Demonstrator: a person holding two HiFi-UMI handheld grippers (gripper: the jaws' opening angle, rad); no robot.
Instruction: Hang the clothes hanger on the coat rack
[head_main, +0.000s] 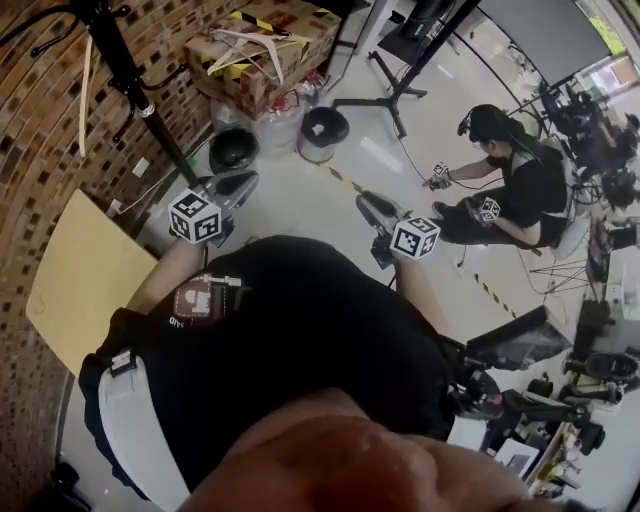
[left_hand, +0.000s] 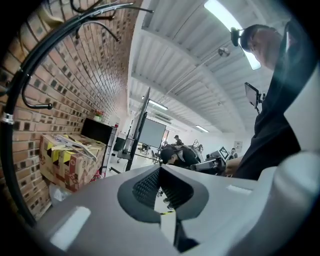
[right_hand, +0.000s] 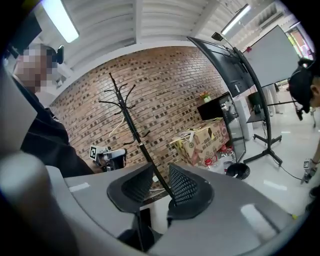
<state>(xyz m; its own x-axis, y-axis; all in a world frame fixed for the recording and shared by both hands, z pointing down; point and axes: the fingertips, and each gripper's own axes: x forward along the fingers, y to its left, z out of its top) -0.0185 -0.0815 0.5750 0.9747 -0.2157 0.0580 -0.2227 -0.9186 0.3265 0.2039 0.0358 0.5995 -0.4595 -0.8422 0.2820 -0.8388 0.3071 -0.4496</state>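
The pale, slim clothes hanger (head_main: 85, 95) looks to hang on the black coat rack (head_main: 120, 55) at eleven o'clock; expect it light, stiff and smooth, so pinch an arm close to the hook. Your left gripper (left_hand: 160, 170) is pressed together on nothing, your right gripper (right_hand: 161, 172) slightly spread and empty. At twelve o'clock the taped cardboard box (head_main: 300, 50) carries a white hanger-like frame (head_main: 245, 40); what the black round bins (head_main: 323, 128) hold doesn't show.

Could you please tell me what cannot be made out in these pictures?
- Coat rack top: head view, cut off by the upper edge.
- Its foot: head view, behind the left gripper; right gripper view, behind its jaws.
- Pale strip on the rack: hanger or not, too small.
- Cardboard box print: too small.
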